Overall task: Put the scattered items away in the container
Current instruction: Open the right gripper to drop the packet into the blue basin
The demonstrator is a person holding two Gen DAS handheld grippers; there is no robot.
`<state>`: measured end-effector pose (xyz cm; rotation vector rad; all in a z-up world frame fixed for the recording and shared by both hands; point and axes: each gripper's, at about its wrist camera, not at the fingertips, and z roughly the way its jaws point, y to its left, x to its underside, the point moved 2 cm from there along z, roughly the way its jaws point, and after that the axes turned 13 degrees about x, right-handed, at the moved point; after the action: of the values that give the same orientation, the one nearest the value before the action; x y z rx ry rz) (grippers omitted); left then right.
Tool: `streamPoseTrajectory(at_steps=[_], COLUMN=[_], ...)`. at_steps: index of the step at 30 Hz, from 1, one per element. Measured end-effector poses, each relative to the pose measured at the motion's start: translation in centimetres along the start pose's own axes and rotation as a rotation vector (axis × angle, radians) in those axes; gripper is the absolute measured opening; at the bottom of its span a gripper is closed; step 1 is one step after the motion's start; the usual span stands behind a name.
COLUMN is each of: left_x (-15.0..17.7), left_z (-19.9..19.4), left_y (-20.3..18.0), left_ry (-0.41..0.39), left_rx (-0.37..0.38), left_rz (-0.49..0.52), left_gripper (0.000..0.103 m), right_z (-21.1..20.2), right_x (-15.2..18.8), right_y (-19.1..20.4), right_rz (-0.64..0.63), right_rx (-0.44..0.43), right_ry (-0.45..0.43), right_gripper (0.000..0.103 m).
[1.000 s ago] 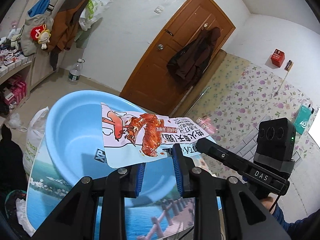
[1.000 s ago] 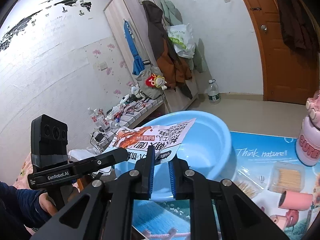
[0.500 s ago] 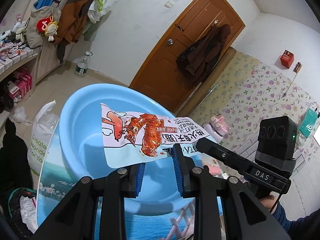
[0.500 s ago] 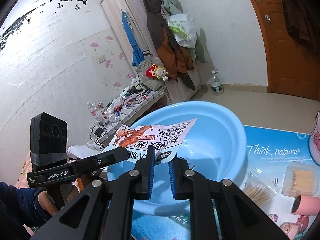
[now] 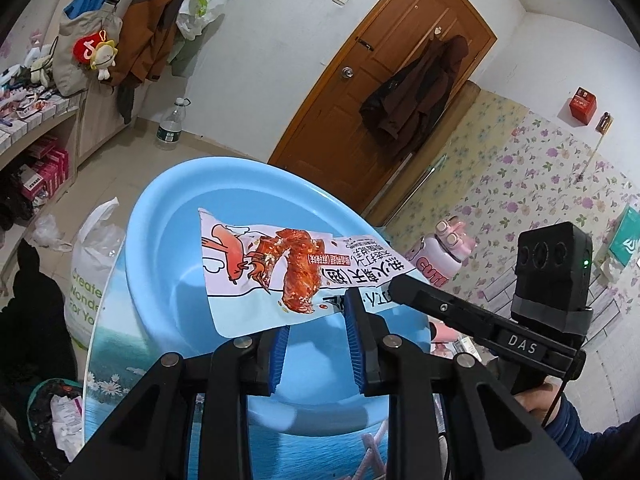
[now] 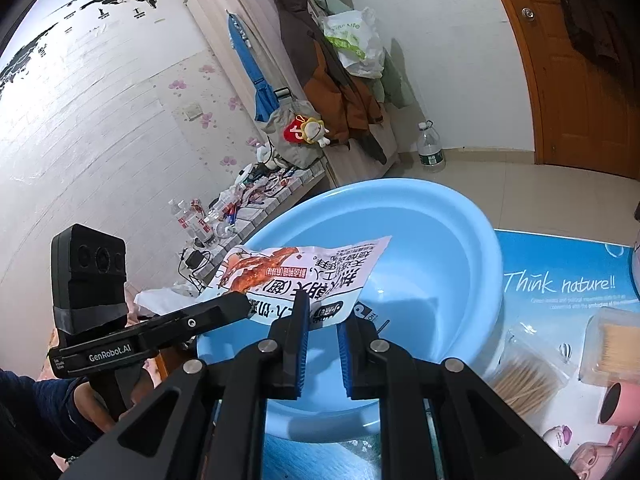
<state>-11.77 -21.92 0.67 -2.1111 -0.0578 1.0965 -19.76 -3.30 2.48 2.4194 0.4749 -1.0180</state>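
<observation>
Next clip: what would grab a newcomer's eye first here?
The snack packet with the red chicken-wing print, held flat in the air over the big light blue basin. Both hand-held grippers pinch its near edge: the left hand-held gripper and the right hand-held gripper. To the right, on the printed tabletop, a box of cotton swabs waits.

A snack packet, white fading to pale blue, printed with a glazed red chicken wing, a cartoon figure and bold black characters, hangs flat and nearly level above the blue plastic basin. The round, shallow, glossy basin sits upright on a printed blue mat (its inside looks bare where visible). A clear tub of toothpicks and loose toothpicks lie on the mat just beside the basin.
</observation>
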Motion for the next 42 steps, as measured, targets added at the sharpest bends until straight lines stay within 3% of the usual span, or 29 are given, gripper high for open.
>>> streamPoseTrajectory(at_steps=[9, 21, 28, 35, 42], left_x=[0.0, 0.1, 0.1, 0.0, 0.0], left_z=[0.0, 0.5, 0.4, 0.3, 0.4], left_y=[0.0, -0.5, -0.5, -1.0, -1.7], left_ry=[0.008, 0.054, 0.084, 0.100, 0.110], left_rx=[-0.015, -0.060, -0.129, -0.211, -0.261], left_rz=[0.020, 0.060, 0.096, 0.158, 0.210], left_gripper=[0.028, 0.039, 0.069, 0.080, 0.084], right_z=[0.2, -0.3, -0.7, -1.0, -1.1], right_x=[0.2, 0.2, 0.1, 0.2, 0.3], right_y=[0.2, 0.0, 0.1, -0.2, -0.4], right_rz=[0.004, 0.021, 0.011, 0.016, 0.016], right_rx=[-0.002, 0.016, 0.047, 0.072, 0.073], right_ry=[0.003, 0.006, 0.002, -0.002, -0.004], right_gripper=[0.014, 0.014, 0.015, 0.015, 0.016])
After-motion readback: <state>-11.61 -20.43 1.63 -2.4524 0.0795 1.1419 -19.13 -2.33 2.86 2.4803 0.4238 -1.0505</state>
